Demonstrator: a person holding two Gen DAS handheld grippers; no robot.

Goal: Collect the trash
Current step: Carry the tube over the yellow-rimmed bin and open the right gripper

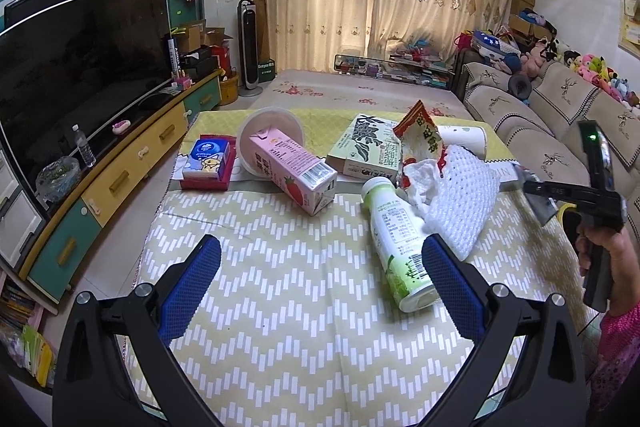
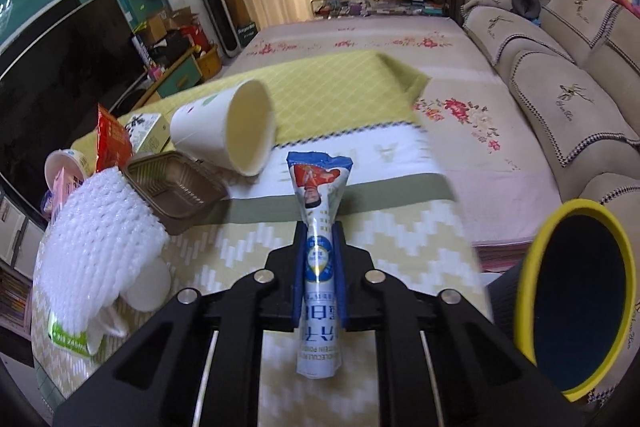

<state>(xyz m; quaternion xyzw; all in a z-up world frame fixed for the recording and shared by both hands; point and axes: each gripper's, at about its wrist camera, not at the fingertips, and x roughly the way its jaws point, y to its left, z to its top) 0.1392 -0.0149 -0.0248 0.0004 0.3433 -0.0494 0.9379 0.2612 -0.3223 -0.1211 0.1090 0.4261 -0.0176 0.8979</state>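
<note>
My right gripper point(image 2: 318, 247) squeezes a long white and blue packet point(image 2: 319, 227). My left gripper point(image 1: 320, 263) is wide open, holding nothing, above the yellow zigzag cloth point(image 1: 280, 307).

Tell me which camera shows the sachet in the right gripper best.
The right wrist view: the sachet runs lengthwise between the right gripper's blue pads, clamped, torn top forward. The left wrist view shows only a grey sliver of it at that gripper's tip.
</note>
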